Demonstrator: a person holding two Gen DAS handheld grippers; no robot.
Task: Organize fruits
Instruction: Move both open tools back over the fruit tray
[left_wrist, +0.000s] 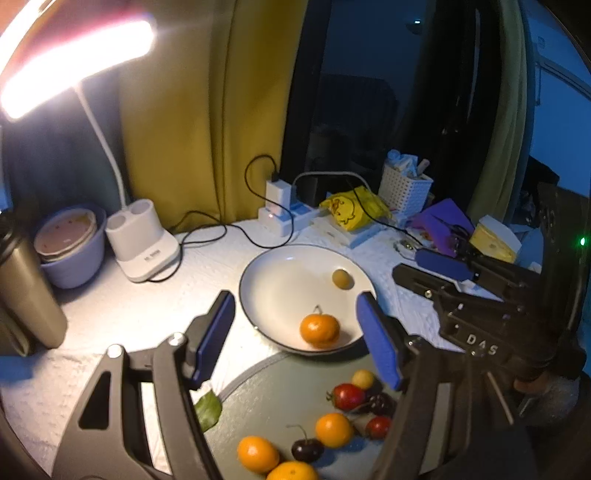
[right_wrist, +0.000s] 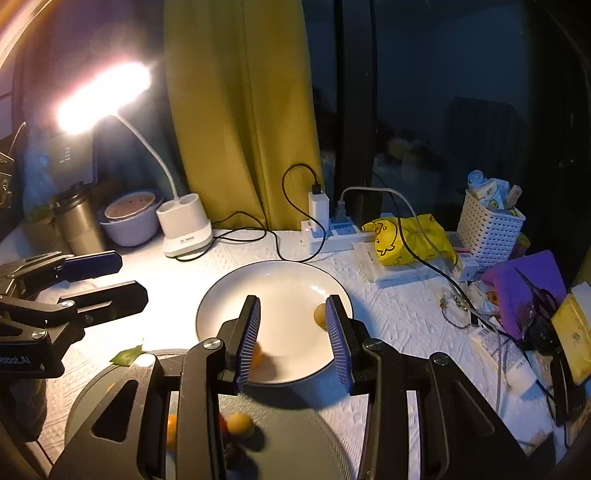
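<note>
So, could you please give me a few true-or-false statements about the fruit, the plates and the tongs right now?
1. The white plate holds a tangerine and a small yellow fruit. True.
2. The left tongs are shut on a tangerine. False: they are open and hold nothing.
3. The grey plate holds several fruits. True.
4. The right tongs grip a cherry. False: they are open and empty.
5. The desk lamp is off. False: it is lit.

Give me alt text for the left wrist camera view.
The open left gripper hovers over a white plate holding a tangerine and a small yellow fruit; a grey plate below holds more fruit.
</note>
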